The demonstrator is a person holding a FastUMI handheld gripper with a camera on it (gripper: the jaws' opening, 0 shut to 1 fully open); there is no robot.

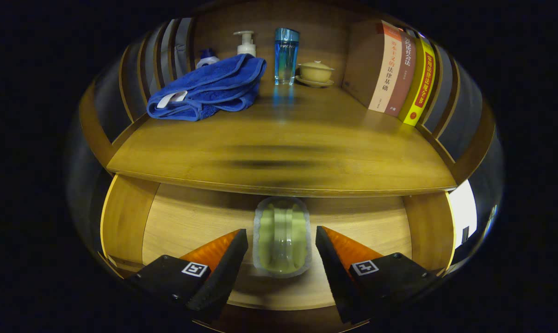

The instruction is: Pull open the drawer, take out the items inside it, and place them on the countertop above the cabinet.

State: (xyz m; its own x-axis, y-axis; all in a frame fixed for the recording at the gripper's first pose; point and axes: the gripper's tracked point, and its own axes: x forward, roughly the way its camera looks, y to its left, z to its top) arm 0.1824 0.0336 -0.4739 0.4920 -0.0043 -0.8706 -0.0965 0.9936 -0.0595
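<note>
Drawer: pulled open below the countertop. Inside it, one clear plastic packet with pale green contents, lying on the drawer floor. My gripper: fingers spread wide, one on either side of the packet, neither touching it. On the countertop, at the back: folded blue towel, white pump bottle behind it, blue glass bottle, yellow lidded cup on its saucer, and a row of upright books beside that.
</note>
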